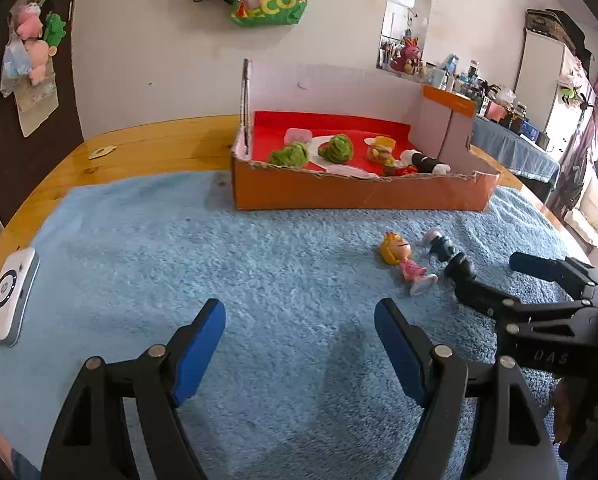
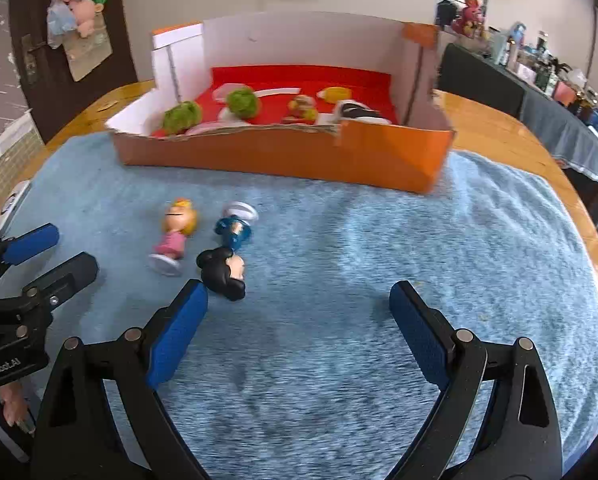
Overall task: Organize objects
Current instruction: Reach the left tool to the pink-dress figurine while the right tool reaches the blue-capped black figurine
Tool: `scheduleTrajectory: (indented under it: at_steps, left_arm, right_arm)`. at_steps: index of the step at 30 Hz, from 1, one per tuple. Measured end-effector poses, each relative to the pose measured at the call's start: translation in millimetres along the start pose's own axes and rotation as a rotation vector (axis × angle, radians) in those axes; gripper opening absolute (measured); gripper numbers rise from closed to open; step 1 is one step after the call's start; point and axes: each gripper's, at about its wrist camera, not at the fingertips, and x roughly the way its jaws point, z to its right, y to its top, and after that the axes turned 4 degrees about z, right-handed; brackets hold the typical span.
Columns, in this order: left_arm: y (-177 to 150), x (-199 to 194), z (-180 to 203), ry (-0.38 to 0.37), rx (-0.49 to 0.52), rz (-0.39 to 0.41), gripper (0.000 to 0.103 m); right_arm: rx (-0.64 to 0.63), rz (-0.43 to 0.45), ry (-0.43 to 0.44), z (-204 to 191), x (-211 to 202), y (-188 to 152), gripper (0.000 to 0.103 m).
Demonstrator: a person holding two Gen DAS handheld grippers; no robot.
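Note:
Two dolls lie on the blue fluffy mat (image 1: 179, 240) in front of an orange cardboard box (image 1: 359, 194) (image 2: 283, 156) lined in red. The blonde doll in pink (image 1: 403, 258) (image 2: 177, 232) lies beside a dark-haired doll in blue (image 1: 443, 250) (image 2: 229, 252). My right gripper (image 2: 299, 292) (image 1: 489, 264) is open, and its left fingertip (image 2: 197, 292) is right by the dark-haired doll's head, with nothing between the pads. To the left of the dolls, my left gripper (image 1: 299, 308) (image 2: 69, 250) hangs open and empty over bare mat.
The box holds two green fuzzy balls (image 1: 291, 156) (image 1: 337, 148), a yellow figure (image 1: 381, 148) and a black-and-white figure (image 1: 425, 162). A white device (image 1: 11, 296) lies at the mat's left edge. The wooden table (image 1: 159, 148) stands against a wall.

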Motion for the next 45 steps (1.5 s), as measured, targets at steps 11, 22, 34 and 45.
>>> scheduleTrajectory:
  at_steps: [11, 22, 34, 45]
  left_arm:
    - [12, 12, 30, -0.057, 0.038, -0.024, 0.079]
    - [23, 36, 55, -0.033, 0.063, -0.07, 0.079]
    - [34, 52, 53, -0.034, 0.147, -0.114, 0.075]
    - [38, 54, 44, -0.107, 0.163, -0.145, 0.075]
  right_arm:
    - [0.069, -0.025, 0.009, 44, -3, 1, 0.093]
    - [0.015, -0.064, 0.129, 51, 1, 9, 0.093]
    - [0.012, -0.104, 0.226, 47, 14, 25, 0.093]
    - [-0.089, -0.115, 0.224, 20, 22, 30, 0.093]
